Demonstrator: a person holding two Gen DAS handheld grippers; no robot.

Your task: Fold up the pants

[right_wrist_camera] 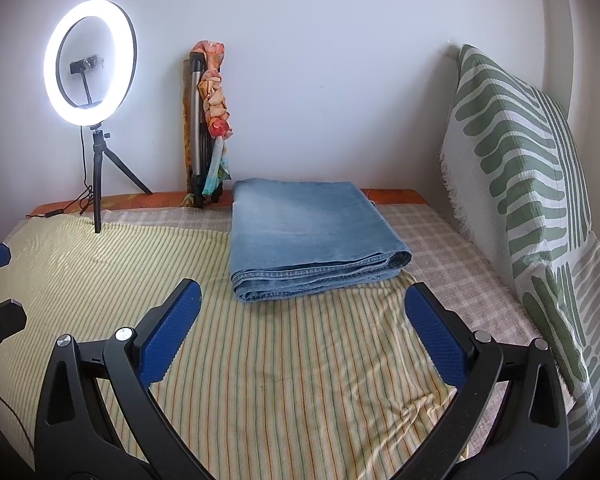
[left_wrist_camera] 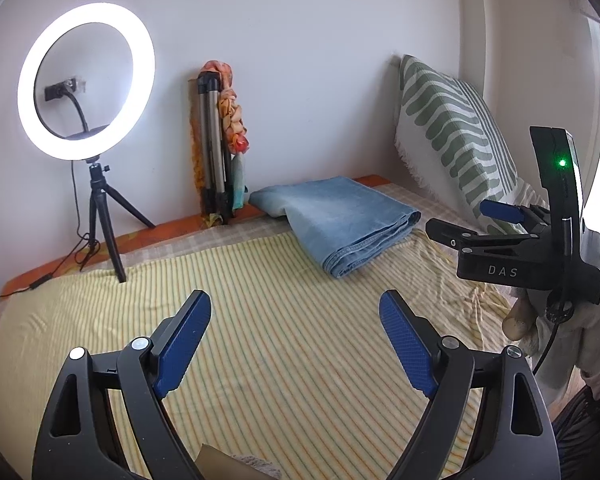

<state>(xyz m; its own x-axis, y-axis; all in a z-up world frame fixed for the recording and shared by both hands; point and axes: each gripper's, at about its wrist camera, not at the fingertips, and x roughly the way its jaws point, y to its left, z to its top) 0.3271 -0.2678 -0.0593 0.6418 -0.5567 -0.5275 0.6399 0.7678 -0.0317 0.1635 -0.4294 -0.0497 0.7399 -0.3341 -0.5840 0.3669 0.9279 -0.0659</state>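
Blue denim pants (left_wrist_camera: pixel 340 220) lie folded into a flat rectangle at the far side of the yellow striped bed cover (left_wrist_camera: pixel 259 340), close to the wall. In the right wrist view the folded pants (right_wrist_camera: pixel 312 236) rest just ahead of my right gripper (right_wrist_camera: pixel 303 286), which is open with only the cover (right_wrist_camera: pixel 279 360) between its blue pads. My left gripper (left_wrist_camera: pixel 293 300) is also open and empty, hovering over the cover short of the pants. The right gripper (left_wrist_camera: pixel 458 216) shows at the right edge of the left wrist view, held by a hand in a light glove.
A lit ring light (left_wrist_camera: pixel 85 80) on a small tripod (left_wrist_camera: pixel 103 224) stands at the far left, its cable trailing along the bed edge. A folded tripod with a scarf (left_wrist_camera: pixel 217 140) leans on the wall. A green-patterned pillow (right_wrist_camera: pixel 520 200) stands along the right.
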